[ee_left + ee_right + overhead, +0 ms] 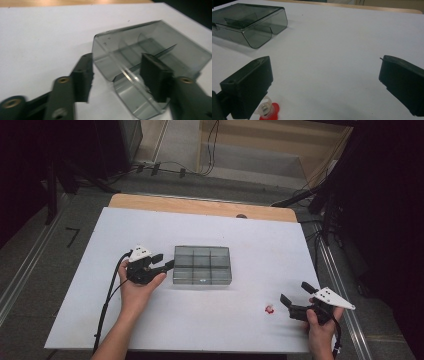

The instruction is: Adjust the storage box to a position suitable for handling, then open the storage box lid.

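Left tongs (116, 75) straddle the box (150, 50) corner.

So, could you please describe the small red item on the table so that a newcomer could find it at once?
On the white table, look near the right gripper, well right of the smoky compartment box. The small red item lies alone there, red with a clear part, the sole spot of colour.

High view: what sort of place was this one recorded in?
Probably a lab or studio data-collection station: a table covered in plain white sheet, loose cables across the bare floor behind it, and dark stands around the edges.
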A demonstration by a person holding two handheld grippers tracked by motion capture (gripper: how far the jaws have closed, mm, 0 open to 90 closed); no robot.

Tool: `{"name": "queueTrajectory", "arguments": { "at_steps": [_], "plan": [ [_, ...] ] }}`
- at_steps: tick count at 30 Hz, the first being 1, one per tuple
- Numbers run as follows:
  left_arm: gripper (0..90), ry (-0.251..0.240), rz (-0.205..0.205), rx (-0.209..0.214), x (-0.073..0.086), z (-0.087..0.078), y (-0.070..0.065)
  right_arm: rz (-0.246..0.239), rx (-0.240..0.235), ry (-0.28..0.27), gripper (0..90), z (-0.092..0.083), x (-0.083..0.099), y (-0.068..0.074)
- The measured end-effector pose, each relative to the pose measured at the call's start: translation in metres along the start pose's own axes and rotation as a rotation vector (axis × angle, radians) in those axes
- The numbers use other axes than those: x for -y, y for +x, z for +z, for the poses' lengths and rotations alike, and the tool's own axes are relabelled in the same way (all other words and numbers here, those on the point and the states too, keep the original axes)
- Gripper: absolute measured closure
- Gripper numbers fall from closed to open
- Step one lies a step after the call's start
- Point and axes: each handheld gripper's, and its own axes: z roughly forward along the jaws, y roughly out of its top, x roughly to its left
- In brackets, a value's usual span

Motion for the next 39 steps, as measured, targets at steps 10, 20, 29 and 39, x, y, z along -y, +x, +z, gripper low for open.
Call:
{"name": "queueTrajectory", "arguments": {
  "at_steps": [10, 20, 29, 39],
  "plan": [
    [0.0, -0.044, -0.004, 0.097, -0.003, -0.008, -0.003, -0.006, -0.013, -0.015, 0.0, -0.007, -0.006, 0.002],
    [0.0, -0.043, 0.025, 0.119, -0.004, -0.01, -0.007, -0.052, -0.099, -0.041, 0.0, -0.011, -0.035, 0.029],
    [0.0, -0.047, 0.022, 0.133, -0.004, -0.012, -0.008, -0.059, -0.146, -0.024, 0.0, -0.003, -0.064, 0.055],
    [0.0, -0.039, 0.034, 0.151, -0.003, -0.011, -0.01, -0.061, -0.173, -0.024, 0.0, 0.01, -0.082, 0.074]
  ]
}}
